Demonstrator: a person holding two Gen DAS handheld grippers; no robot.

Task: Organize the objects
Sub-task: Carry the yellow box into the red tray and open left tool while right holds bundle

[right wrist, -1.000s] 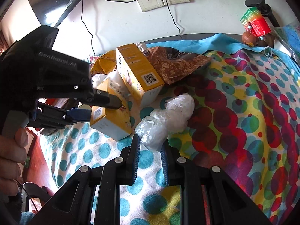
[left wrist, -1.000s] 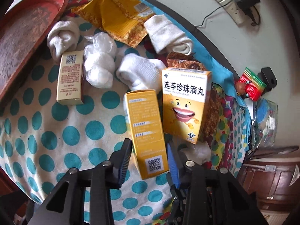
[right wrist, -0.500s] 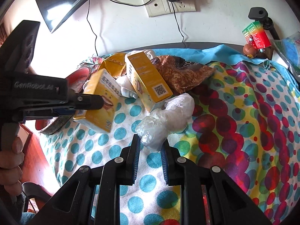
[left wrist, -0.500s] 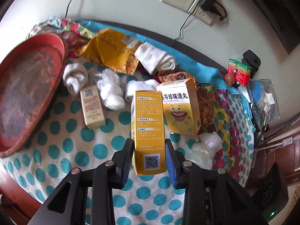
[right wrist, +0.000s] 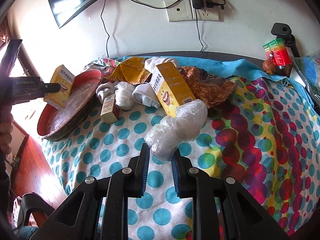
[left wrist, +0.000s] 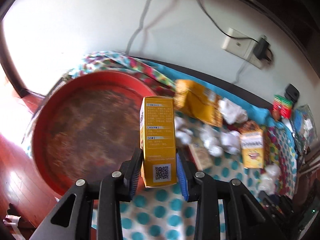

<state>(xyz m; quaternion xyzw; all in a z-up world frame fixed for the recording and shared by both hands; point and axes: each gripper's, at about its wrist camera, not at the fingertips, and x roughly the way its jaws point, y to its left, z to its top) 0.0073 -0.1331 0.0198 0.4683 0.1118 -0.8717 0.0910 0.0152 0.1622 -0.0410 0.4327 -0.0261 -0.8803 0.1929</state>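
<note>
Nearest the onlooker, the right gripper (right wrist: 159, 159) has its jaws drawn close on the near end of a crumpled clear plastic bag (right wrist: 177, 125) lying on the dotted cloth (right wrist: 112, 150). Bag judged very light, soft and slippery; it will deform under the pads, so a hold on a bunched fold is advisable, not on a single loose layer.

Further out, the left gripper (left wrist: 158, 167) stands part-open, both pads pressed on the side faces of a tall yellow cardboard medicine box (left wrist: 158, 140), gripped at its lower end near the printed code square. Box is clear of the cloth and held over the near edge of the round red tray (left wrist: 48, 120), tilted. Box judged light and stiff, though thin-walled: a firm squeeze could dent it. Present hold across the narrow faces appears sound. Printed panels of small text show on the facing side; a cartoon face shows on the broad side in the right view.

Beyond, a second yellow box (right wrist: 172, 86), a small cream box (right wrist: 109, 108), rolled white socks (right wrist: 146, 95) and snack packets remain on the cloth. Sorting judged at an early stage.
</note>
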